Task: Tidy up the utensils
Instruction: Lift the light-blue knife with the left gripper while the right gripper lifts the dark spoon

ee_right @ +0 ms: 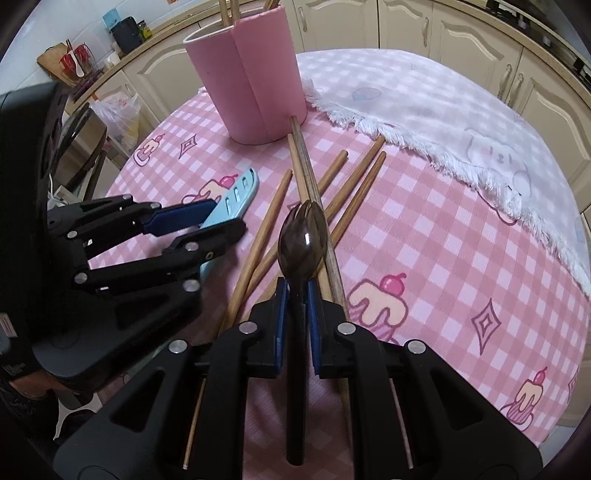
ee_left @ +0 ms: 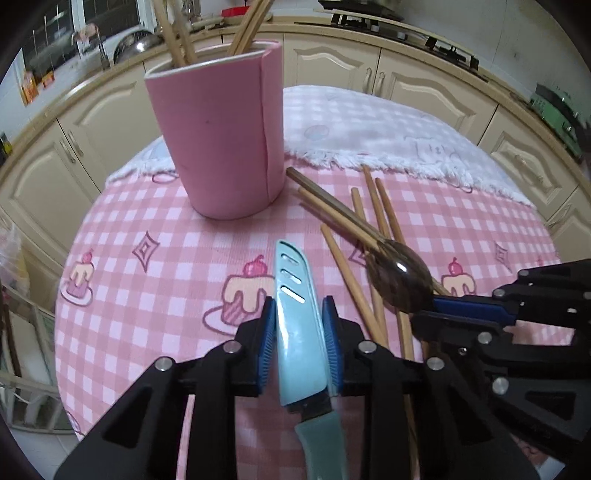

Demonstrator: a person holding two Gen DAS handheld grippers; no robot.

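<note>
The round bench (ee_left: 147, 229) fills the scene under a pink checked cloth printed with cupcakes, and a white fringed towel (ee_left: 388, 125) drapes over its far side. Cream kitchen cabinets (ee_left: 332, 62) curve around behind it. On the cloth stands the pink utensil holder (ee_left: 218, 140), upright, with wooden chopsticks (ee_left: 177, 33) poking out of its top. Beside its base, more loose chopsticks (ee_right: 347, 184) lie scattered and crossing one another. The left gripper (ee_left: 298, 332) has its jaws clenched on a light blue sheathed knife (ee_left: 299, 325), blade end aimed at the holder, handle trailing back between the arms. The right gripper (ee_right: 295, 314) has its jaws clamped on the handle of a dark spoon (ee_right: 302, 240), whose bowl hangs over the loose chopsticks.
</note>
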